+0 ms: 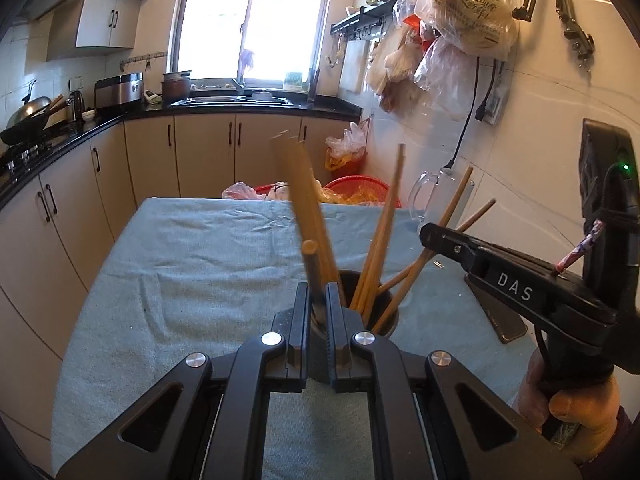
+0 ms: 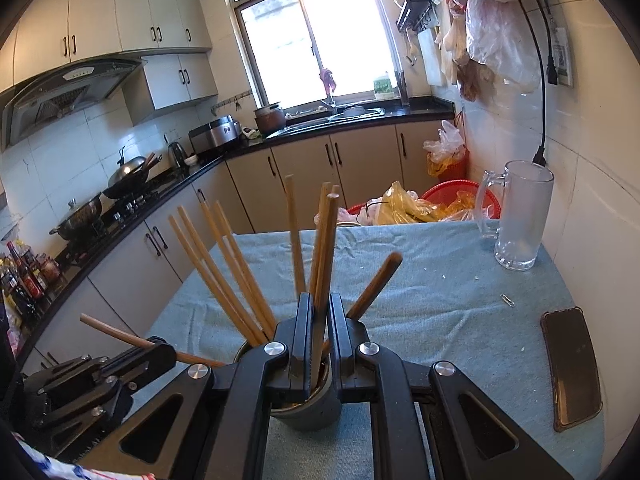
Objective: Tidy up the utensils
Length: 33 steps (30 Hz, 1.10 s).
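Observation:
A dark round utensil cup stands on the blue cloth and holds several wooden chopsticks. My left gripper is shut on a chopstick right at the cup's near rim. In the right wrist view the cup sits under my right gripper, which is shut on chopsticks standing in the cup. Other chopsticks fan out to the left. The left gripper's body shows at lower left, the right gripper's body at the right in the left wrist view.
A glass mug stands at the table's far right corner by the wall. A phone lies on the cloth at the right, a paper clip near it. A red basket with bags is behind the table. Kitchen counters run along the left.

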Each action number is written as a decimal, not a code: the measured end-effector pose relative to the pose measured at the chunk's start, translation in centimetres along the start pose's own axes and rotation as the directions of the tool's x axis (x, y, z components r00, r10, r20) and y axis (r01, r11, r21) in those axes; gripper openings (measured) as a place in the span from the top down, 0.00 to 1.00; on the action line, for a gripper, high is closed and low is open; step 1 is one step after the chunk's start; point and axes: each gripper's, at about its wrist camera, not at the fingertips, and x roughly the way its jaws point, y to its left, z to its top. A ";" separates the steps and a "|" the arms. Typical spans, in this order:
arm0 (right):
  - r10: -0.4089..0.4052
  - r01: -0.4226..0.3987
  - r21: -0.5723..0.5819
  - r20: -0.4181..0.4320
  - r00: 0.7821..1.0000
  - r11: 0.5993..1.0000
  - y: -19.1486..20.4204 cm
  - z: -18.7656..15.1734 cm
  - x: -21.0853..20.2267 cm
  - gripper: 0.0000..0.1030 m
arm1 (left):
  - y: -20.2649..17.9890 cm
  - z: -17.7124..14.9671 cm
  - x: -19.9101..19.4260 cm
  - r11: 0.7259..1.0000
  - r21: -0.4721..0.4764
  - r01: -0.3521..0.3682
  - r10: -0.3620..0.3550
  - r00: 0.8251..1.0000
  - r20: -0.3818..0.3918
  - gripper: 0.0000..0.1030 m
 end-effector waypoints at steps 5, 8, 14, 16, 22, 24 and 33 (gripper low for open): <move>0.005 -0.005 0.003 0.006 1.000 1.000 -0.2 0.4 -0.4 0.92 | 0.3 0.1 -0.1 1.000 -0.006 0.004 -0.004 1.000 -0.007 0.94; 0.007 -0.007 0.007 0.017 1.000 1.000 -0.3 0.7 -0.8 0.92 | 0.3 0.0 -0.1 1.000 -0.003 0.002 -0.002 1.000 -0.002 0.94; 0.002 -0.002 -0.002 -0.001 1.000 1.000 -0.1 0.5 -0.1 0.92 | 0.3 -0.2 -0.3 1.000 0.002 0.001 -0.001 1.000 -0.004 0.94; 0.006 -0.006 0.004 -0.006 1.000 1.000 -0.2 0.4 0.1 0.92 | 0.3 -0.3 -0.3 1.000 0.006 0.001 -0.001 1.000 -0.004 0.94; 0.001 -0.001 -0.012 -0.017 1.000 1.000 0.2 0.1 0.5 0.92 | 0.3 -0.4 -0.4 1.000 0.003 0.000 0.000 1.000 -0.002 0.94; 0.001 -0.001 -0.018 -0.021 1.000 1.000 0.3 0.0 0.6 0.92 | 0.3 -0.4 -0.4 1.000 0.003 0.001 -0.001 1.000 -0.003 0.94; 0.007 -0.008 -0.023 -0.036 0.999 1.000 0.6 -0.2 1.0 0.92 | 0.7 -0.6 -0.1 1.000 -0.013 0.000 0.000 1.000 -0.014 0.93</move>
